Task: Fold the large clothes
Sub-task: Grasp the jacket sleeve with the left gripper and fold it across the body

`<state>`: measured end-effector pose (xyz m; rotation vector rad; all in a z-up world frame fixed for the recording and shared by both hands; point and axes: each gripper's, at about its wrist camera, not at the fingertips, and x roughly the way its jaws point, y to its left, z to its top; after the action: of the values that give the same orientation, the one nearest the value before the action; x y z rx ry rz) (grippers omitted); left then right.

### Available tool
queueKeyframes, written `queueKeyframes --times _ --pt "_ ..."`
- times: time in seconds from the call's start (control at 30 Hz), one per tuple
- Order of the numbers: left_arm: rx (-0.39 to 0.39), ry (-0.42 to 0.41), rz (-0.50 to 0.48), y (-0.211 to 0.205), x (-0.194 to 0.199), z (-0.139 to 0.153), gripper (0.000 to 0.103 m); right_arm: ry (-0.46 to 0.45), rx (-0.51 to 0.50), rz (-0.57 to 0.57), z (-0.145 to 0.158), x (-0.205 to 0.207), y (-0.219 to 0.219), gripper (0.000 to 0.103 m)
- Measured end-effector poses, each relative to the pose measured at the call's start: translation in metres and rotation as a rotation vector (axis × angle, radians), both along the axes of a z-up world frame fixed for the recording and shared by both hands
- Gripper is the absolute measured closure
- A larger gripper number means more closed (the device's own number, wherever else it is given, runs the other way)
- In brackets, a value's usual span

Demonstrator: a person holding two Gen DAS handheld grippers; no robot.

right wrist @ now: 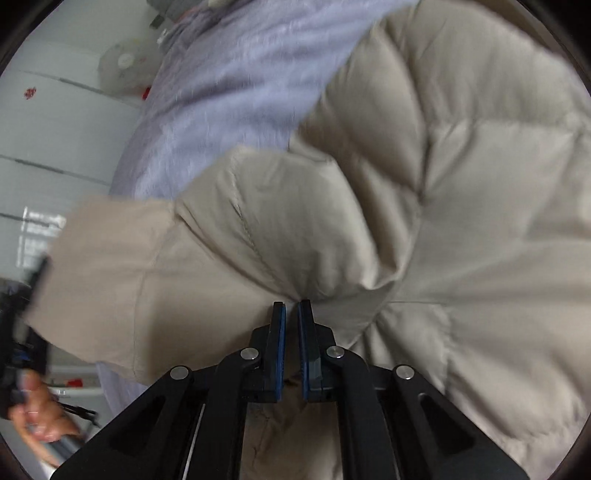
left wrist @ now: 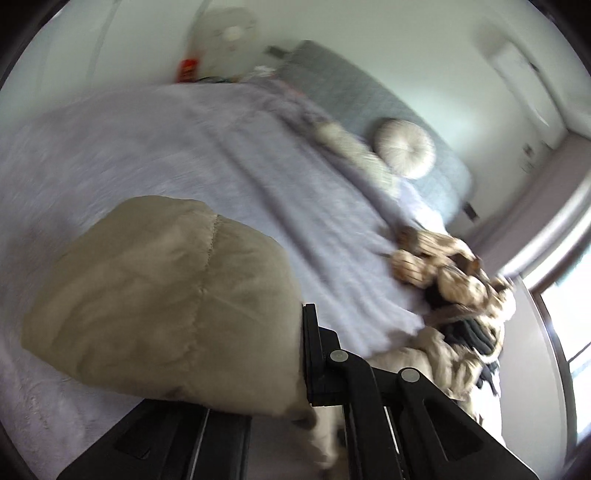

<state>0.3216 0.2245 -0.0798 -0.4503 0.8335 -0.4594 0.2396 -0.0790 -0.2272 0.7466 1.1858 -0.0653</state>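
A beige quilted puffer jacket point(right wrist: 443, 192) fills most of the right wrist view, lifted over the lilac bed cover point(right wrist: 229, 88). My right gripper point(right wrist: 291, 306) is shut on a fold of the jacket, fabric pinched between its blue pads. In the left wrist view a puffy beige part of the jacket point(left wrist: 159, 295) bulges over my left gripper point(left wrist: 301, 314). Only its right finger point(left wrist: 314, 347) shows; the left finger is hidden under the fabric, which appears clamped. The left gripper and the hand holding it show at the left edge of the right wrist view point(right wrist: 26, 332).
The bed point(left wrist: 184, 147) has a grey headboard point(left wrist: 369, 110) and a round cushion point(left wrist: 404, 147). A pile of other clothes point(left wrist: 454, 291) lies at the bed's right edge. A fan point(left wrist: 229, 33) stands behind the bed. A window point(left wrist: 569, 325) is at right.
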Motion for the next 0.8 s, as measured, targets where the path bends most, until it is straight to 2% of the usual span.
queueKeyframes --times 0.07,0.17,0.27,0.33,0.43,0.5,0.57,0.67,0.7,0.77,0.8 --pt "-0.010 -0.042 -0.071 -0.032 -0.011 0.020 0.096 0.008 0.028 0.016 -0.008 0.009 -0.003 0.098" --pt "-0.024 -0.091 -0.172 -0.081 -0.032 0.044 0.096 -0.002 0.101 0.032 -0.004 0.007 -0.007 0.098" --pt "-0.015 -0.122 -0.285 -0.139 -0.053 0.060 0.096 -0.037 0.143 0.017 0.014 -0.015 -0.023 0.098" --pt "0.025 -0.146 -0.353 -0.179 -0.072 0.065 0.096 -0.063 0.131 -0.013 0.029 -0.038 -0.044 0.098" --pt "0.101 -0.146 -0.469 -0.245 -0.098 0.054 0.096 -0.062 0.028 -0.095 0.051 -0.081 -0.088 0.098" --pt "0.208 -0.133 -0.546 -0.295 -0.119 0.034 0.095 -0.047 -0.049 -0.150 0.061 -0.107 -0.115 0.098" --pt "0.333 -0.157 -0.592 -0.333 -0.141 0.008 0.095 -0.017 -0.147 -0.213 0.068 -0.138 -0.148 0.097" --pt "0.500 -0.175 -0.642 -0.367 -0.167 -0.034 0.095 0.011 -0.199 -0.265 0.071 -0.163 -0.176 0.095" --pt "0.559 -0.175 -0.655 -0.375 -0.177 -0.048 0.093 0.025 -0.211 -0.281 0.069 -0.170 -0.184 0.095" --pt "0.614 -0.170 -0.675 -0.381 -0.187 -0.066 0.066 0.033 -0.215 -0.299 0.066 -0.174 -0.192 0.095" --pt "0.615 -0.167 -0.683 -0.385 -0.186 -0.070 0.039 0.031 -0.212 -0.306 0.065 -0.174 -0.194 0.095"
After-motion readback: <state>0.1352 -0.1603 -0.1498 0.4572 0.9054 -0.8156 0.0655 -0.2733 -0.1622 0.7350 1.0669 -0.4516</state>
